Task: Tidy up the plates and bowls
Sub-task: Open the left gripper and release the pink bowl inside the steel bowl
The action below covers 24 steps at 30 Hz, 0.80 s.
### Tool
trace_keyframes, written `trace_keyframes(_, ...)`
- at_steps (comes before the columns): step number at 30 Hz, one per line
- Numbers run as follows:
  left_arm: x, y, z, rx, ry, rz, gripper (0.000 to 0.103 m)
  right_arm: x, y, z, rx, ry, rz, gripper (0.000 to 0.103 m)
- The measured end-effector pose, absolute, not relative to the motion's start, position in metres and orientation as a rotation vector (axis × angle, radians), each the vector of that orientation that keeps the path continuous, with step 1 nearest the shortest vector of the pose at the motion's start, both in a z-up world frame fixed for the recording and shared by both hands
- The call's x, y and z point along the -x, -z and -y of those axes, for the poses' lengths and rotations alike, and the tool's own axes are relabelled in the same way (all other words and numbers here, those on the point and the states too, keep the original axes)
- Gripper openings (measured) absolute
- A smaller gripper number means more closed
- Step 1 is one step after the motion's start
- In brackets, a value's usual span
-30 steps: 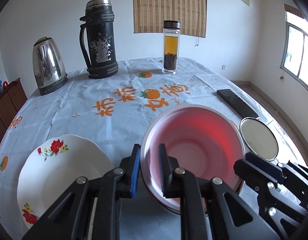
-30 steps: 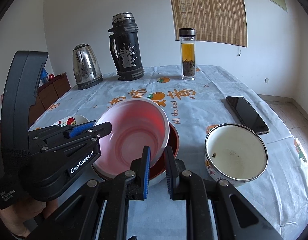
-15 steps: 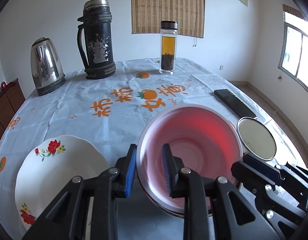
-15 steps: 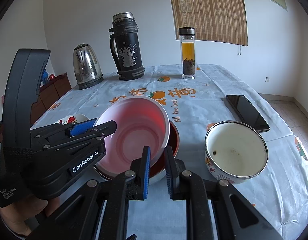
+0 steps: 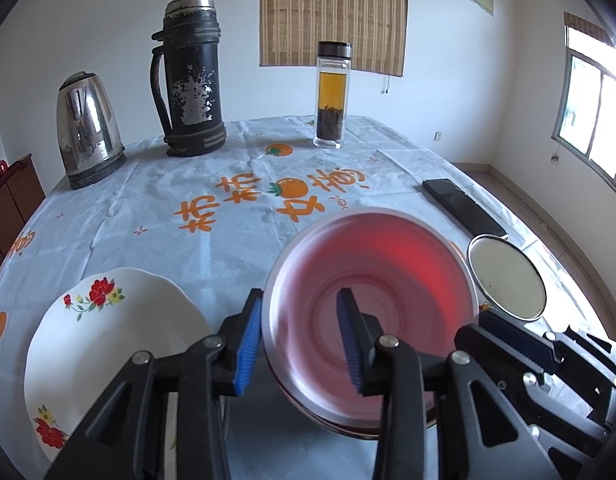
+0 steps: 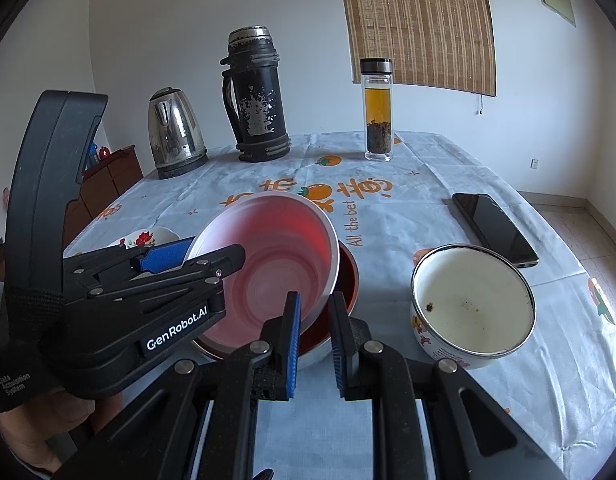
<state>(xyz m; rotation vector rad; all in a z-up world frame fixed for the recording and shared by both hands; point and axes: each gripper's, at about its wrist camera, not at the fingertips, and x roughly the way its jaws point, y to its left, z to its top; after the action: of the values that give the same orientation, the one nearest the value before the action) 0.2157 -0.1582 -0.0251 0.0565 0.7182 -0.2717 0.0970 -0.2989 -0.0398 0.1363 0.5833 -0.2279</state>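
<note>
My left gripper (image 5: 300, 336) is spread wide, its pads straddling the near rim of the pink bowl (image 5: 371, 304) without touching (rim between them). That bowl sits tilted inside the red bowl (image 6: 345, 280). My right gripper (image 6: 312, 340) is parted around the red bowl's edge; I cannot tell whether it grips. The floral plate (image 5: 108, 340) lies to the left.

Ahead of the left hand-held gripper (image 5: 300, 338), black with blue finger pads, the pink bowl (image 5: 371, 292) glows red inside and sits in a dark red bowl (image 6: 345, 280). Left of it lies a white plate (image 5: 108, 340) with red flowers (green and yellow sprigs too). The worktop (image 5: 168, 200) cloth is pale blue with orange characters. Right of the right hand-held gripper (image 6: 313, 340), a cream enamel bowl (image 6: 471, 304) has a dark rim
</note>
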Motion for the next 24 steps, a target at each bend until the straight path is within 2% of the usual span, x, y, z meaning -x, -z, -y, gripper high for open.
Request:
trace_keyframes(11,-0.217,0.024,0.155,-0.034,0.284,-0.721,0.040,-0.094,0.039,0.298,-0.137,0.219,-0.582,0.017)
trace_keyframes(15,-0.216,0.022,0.150,0.001,0.286,-0.711,0.054,-0.093,0.039,0.298,-0.146,0.205,-0.584,0.018)
trace_keyframes(24,-0.217,0.016,0.143,0.037,0.276,-0.684,0.059,-0.094,0.039,0.298,-0.157,0.184,-0.594,0.019)
